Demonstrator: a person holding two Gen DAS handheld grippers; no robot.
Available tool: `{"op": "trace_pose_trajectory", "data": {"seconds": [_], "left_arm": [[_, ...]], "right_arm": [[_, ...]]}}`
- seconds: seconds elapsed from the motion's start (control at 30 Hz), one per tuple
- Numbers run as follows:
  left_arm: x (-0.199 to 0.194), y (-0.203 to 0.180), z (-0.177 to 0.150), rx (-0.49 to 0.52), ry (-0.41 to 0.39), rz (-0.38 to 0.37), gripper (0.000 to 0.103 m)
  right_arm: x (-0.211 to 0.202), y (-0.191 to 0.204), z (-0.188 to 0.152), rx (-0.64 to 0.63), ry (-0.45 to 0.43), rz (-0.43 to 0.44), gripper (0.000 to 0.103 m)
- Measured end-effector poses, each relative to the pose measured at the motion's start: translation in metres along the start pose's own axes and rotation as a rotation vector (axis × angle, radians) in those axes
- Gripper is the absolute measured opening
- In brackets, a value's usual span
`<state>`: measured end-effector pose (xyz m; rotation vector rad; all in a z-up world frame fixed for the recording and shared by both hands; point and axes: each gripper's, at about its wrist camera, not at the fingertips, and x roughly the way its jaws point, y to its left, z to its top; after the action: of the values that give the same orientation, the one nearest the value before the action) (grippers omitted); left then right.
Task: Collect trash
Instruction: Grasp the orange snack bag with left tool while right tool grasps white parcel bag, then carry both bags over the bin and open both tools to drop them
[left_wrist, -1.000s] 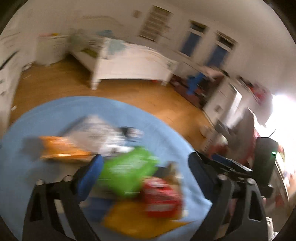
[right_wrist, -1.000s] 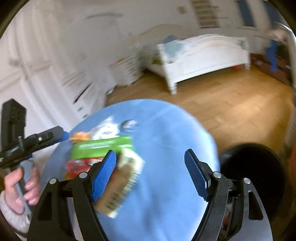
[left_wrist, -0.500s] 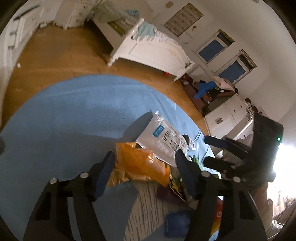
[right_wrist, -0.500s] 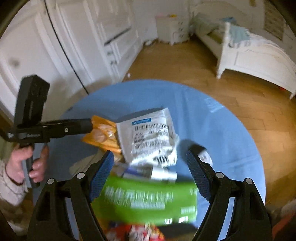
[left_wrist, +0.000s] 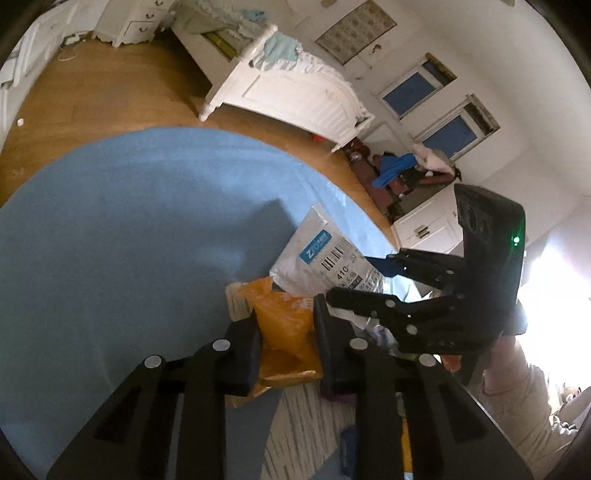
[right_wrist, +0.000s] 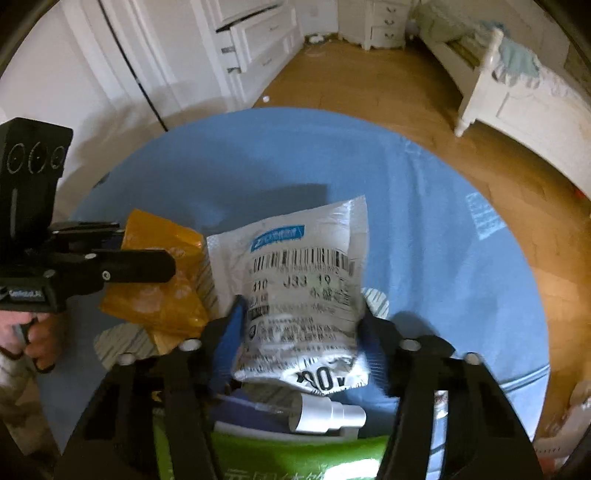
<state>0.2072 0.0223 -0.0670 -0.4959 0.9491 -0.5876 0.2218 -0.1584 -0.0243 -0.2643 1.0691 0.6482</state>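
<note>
Gripping an orange wrapper (left_wrist: 284, 325), the left gripper (left_wrist: 286, 328) is clenched while the right gripper (right_wrist: 301, 332) squeezes a white mailer bag (right_wrist: 306, 280) on a blue rug (left_wrist: 129, 240)

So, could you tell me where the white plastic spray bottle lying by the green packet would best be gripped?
The white plastic spray bottle lies on its side, partly tucked under the crumpled white mailer bag. Its round body is probably the best hold, taken across its width from above, once the right tool lifts the mailer clear. The stepped nozzle end looks too narrow for a sure grip.
</note>
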Motion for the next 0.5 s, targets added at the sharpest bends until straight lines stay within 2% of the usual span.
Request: {"op": "trace_pose_trajectory", "data": {"seconds": [0.1,0.27,0.43,0.5], "left_arm": [[-0.014,-0.004,0.001,-0.004,-0.062,-0.023,0.024],[-0.052,-0.026,0.000,0.015,-0.182,-0.046,0.024],[-0.072,-0.061,-0.005,0.054,-0.234,-0.068,0.024],[-0.075,-0.076,-0.008,0.083,-0.242,-0.072,0.024]], "right_arm": [[-0.022,-0.004,-0.007,0.034,-0.086,-0.003,0.043],[-0.083,-0.021,-0.031,0.158,-0.304,0.037,0.042],[-0.145,-0.032,-0.073,0.289,-0.520,0.082,0.042],[-0.170,-0.039,-0.100,0.336,-0.594,0.082,0.042]]}}
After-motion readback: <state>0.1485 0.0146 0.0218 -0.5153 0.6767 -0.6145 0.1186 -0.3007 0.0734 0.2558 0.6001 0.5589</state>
